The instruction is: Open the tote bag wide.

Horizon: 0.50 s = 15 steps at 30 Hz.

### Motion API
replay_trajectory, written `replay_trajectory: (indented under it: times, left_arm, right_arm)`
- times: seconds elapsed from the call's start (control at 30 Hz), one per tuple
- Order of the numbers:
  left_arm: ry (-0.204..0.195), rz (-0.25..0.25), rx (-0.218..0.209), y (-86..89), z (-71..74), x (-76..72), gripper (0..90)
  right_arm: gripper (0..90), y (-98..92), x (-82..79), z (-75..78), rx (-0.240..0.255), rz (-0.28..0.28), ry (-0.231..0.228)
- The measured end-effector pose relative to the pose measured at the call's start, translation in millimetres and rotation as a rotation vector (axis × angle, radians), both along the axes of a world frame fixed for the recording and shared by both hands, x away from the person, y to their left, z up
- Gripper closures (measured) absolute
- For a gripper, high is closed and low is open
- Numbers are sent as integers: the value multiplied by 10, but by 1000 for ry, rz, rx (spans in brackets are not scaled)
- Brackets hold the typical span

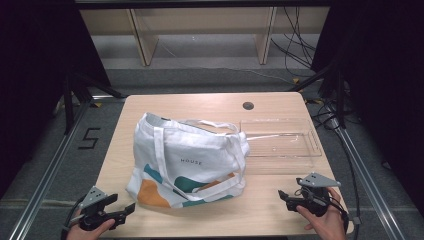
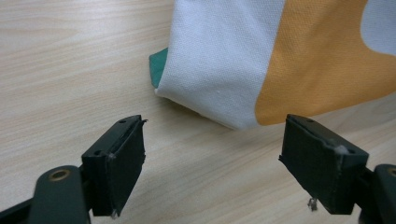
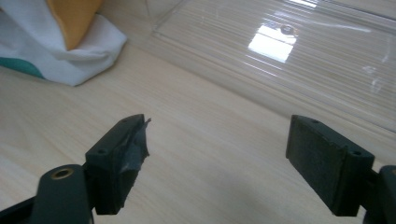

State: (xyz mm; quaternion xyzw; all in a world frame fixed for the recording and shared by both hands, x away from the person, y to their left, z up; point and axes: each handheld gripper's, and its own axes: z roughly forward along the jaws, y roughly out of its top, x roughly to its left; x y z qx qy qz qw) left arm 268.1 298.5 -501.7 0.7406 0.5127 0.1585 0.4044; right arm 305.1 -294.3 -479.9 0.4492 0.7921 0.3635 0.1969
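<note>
The tote bag [image 1: 187, 162] lies mid-tabletop; the left gripper [image 1: 122, 210] — jaws spread, empty — sits nearest its front-left corner, while the right gripper [image 1: 286, 196], equally spread, waits farther off.

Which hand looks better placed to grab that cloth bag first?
Probably the left gripper: its open fingers point at the tote bag corner just ahead. The right gripper faces bare table beside the clear tray.

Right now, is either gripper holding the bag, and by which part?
Nothing is held. The left gripper and right gripper are open over the table, clear of the bag.
</note>
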Motion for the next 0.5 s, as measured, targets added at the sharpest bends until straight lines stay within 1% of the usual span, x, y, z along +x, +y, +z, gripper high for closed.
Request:
replay_trajectory:
  times: [0.03, 0.07, 0.1, 0.13, 0.17, 0.2, 0.3, 0.33, 0.37, 0.4, 0.43, 0.47, 0.5]
  left_arm:
    - [2, 3, 0, 1, 0, 1, 206]
    - [2, 8, -3, 0, -4, 2, 206]
    - [4, 7, 3, 1, 4, -2, 206]
    - [-3, 2, -1, 0, 6, -1, 206]
    - [-2, 5, 2, 1, 14, -4, 206]
    - [-2, 2, 1, 2, 18, -4, 205]
    - [-14, 5, -12, -3, 24, -3, 199]
    - [-11, 2, -6, -1, 33, -3, 199]
    - [-7, 6, -7, -4, 41, -3, 199]
    - [-14, 12, -15, -15, 45, -3, 196]
    - [-16, 7, -14, -17, 56, -3, 194]
    - [-18, 1, -19, -19, 66, 0, 195]
    - [-18, 7, -19, -21, 76, -1, 194]
  right_arm:
    - [217, -17, 9, 12, 8, 21, 10]
    - [204, -20, 2, 12, 8, 20, -4]
    - [195, -20, 7, 14, 17, 31, -3]
    - [188, -1, -16, 25, 36, 14, 20]
    - [186, 9, -19, 29, 34, 9, 12]
    - [187, -6, -4, 34, 25, 31, -11]
    - [187, 8, 0, 47, 38, 47, -13]
    - [181, 18, -2, 57, 44, 45, -20]
    - [175, 26, -6, 69, 49, 50, -8]
    - [173, 50, -14, 79, 67, 42, -9]
    - [172, 51, 0, 89, 68, 57, -19]
    - [171, 51, 9, 113, 55, 67, -25]
    - [173, 68, 12, 128, 67, 66, -31]
